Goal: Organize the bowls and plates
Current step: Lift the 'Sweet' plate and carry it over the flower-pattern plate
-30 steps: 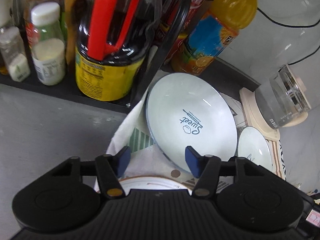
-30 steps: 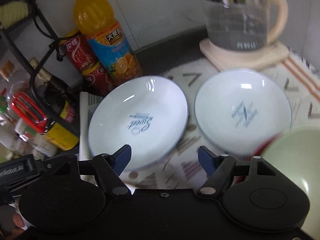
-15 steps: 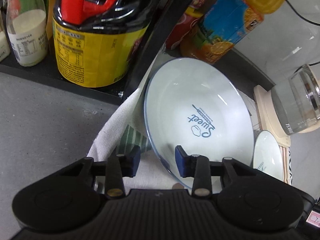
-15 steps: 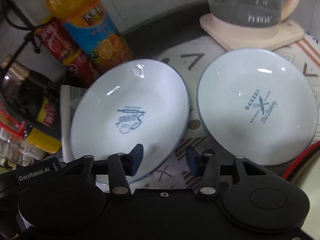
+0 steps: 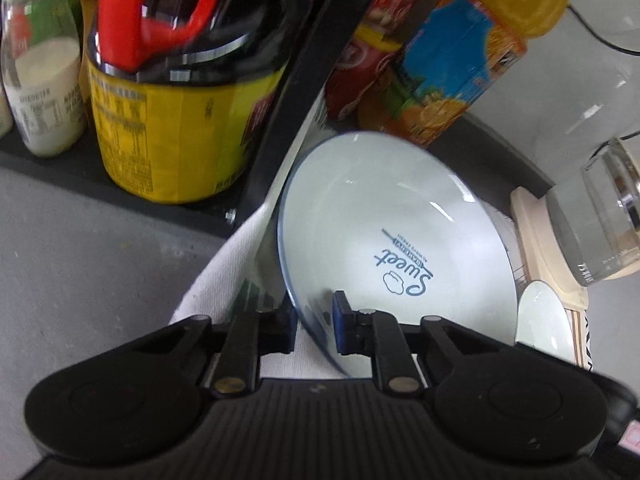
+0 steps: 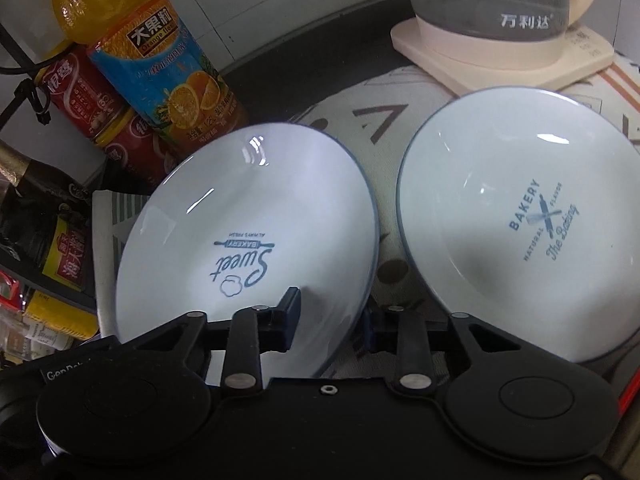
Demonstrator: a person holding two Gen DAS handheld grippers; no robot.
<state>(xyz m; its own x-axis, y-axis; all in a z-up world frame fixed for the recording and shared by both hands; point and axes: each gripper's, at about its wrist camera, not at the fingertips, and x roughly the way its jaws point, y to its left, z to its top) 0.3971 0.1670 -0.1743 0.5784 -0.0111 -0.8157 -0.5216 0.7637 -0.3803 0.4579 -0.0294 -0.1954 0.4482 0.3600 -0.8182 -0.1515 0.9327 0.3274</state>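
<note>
**Two grippers close on one "Sweet" plate**

A white, blue-rimmed "Sweet" plate [image 6: 248, 236] sits on a patterned cloth [image 6: 384, 128] spread over the dark surface [image 5: 80, 248], and everything else is placed around it. Behind it stand an orange juice bottle [image 6: 160, 80] and red cans [image 6: 80, 96], close to its far rim. On its left, a black rack post [image 5: 296, 88] rises just beside the rim, with a yellow-labelled dark bottle [image 5: 176, 120] and a milky bottle [image 5: 40, 88] on the rack shelf. On its right lies a second plate marked "Bakery" [image 6: 528, 224], rims nearly touching; beyond that, a glass kettle [image 6: 500, 4] on its cream base.

The left gripper [image 5: 314, 320] straddles the plate's near-left rim, one blue pad inside the dish and one beneath; its jaws are closing, pressed on the rim. The right gripper [image 6: 330, 316] takes the near-right rim the same way, jaws closing and clamped on it. A second ago both sets of jaws stood wide and clear of the plate; since then both have dropped closer. Both grippers point steeply downward at the plate.
</note>
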